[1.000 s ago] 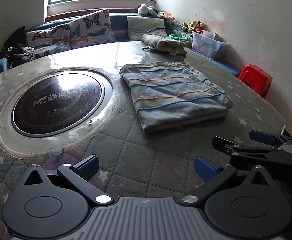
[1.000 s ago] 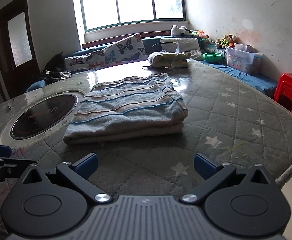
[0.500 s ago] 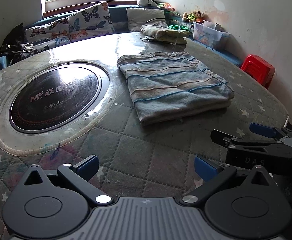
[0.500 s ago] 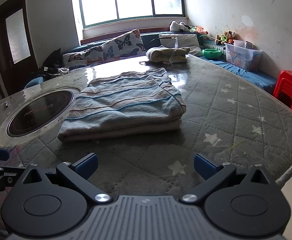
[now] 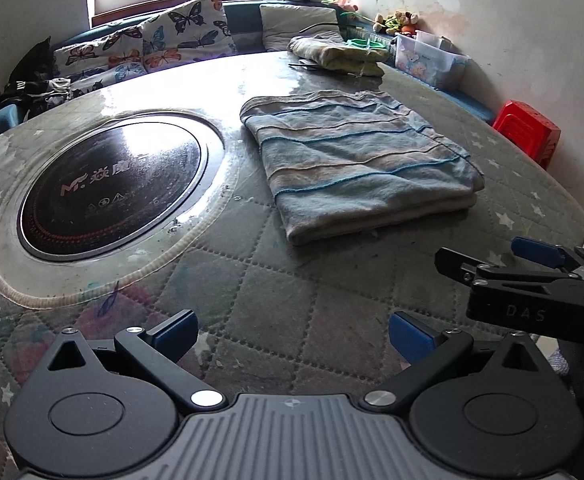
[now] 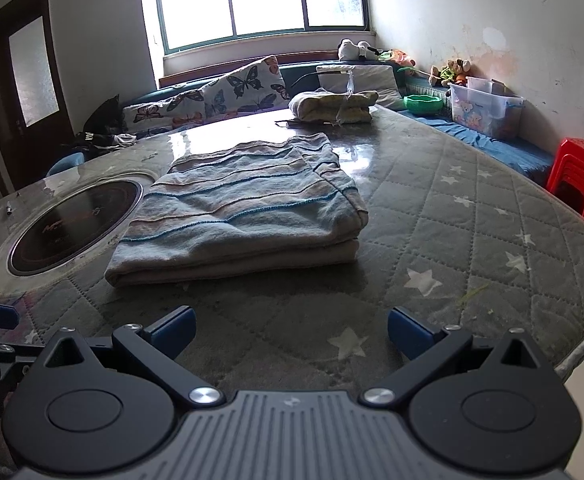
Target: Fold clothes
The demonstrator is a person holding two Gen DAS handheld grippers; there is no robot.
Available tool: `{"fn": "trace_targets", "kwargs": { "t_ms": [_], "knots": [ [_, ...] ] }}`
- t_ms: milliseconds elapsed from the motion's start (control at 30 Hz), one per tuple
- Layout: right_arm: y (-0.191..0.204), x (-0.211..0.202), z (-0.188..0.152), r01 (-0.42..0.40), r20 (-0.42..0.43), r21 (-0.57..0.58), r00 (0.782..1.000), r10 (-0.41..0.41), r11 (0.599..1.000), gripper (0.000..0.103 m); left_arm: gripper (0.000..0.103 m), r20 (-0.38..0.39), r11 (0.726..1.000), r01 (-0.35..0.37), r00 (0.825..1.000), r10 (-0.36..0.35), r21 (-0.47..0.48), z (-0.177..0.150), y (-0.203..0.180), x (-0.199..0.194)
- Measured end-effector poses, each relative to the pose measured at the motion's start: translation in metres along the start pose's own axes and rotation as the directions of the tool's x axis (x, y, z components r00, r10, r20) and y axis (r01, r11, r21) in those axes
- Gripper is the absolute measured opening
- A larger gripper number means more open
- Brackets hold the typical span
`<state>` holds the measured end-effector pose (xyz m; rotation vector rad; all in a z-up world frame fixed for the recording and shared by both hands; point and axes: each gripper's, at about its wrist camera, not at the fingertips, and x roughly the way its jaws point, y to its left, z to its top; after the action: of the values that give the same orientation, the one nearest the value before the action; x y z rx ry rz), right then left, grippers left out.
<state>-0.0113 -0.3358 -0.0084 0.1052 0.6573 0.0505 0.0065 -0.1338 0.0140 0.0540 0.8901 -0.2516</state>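
A folded blue and beige striped garment [image 5: 359, 168] lies flat on the round quilted table [image 5: 292, 292]; it also shows in the right wrist view [image 6: 244, 216]. My left gripper [image 5: 292, 334] is open and empty above the table's near edge, well short of the garment. My right gripper [image 6: 291, 330] is open and empty, also near the front edge, and shows from the side in the left wrist view [image 5: 495, 264]. A second folded yellowish garment [image 6: 333, 106] lies at the table's far side.
A round black cooktop [image 5: 112, 184] is set into the table left of the garment. A bench with butterfly cushions [image 6: 228, 88] runs behind. A clear plastic box [image 6: 483, 108] and a red stool [image 6: 579, 176] stand at the right.
Both grippers have drawn back a little and tilted, so the garment sits slightly differently in view. The garment itself has not moved. Both stay open.
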Motion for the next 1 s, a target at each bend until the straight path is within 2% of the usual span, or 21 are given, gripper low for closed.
{"fn": "trace_targets", "kwargs": {
  "t_ms": [500, 1000],
  "knots": [
    [-0.003, 0.002, 0.002, 0.029, -0.003, 0.014, 1.0, -0.029, 0.999, 0.103, 0.103, -0.022, 0.999, -0.046, 0.999, 0.046, 0.009, 0.007, 0.002, 0.013],
    [0.0, 0.005, 0.003, 0.056, -0.017, -0.014, 0.998, -0.056, 0.998, 0.103, 0.103, -0.031, 0.999, -0.048, 0.998, 0.048, 0.008, 0.004, 0.0, 0.016]
  ]
}}
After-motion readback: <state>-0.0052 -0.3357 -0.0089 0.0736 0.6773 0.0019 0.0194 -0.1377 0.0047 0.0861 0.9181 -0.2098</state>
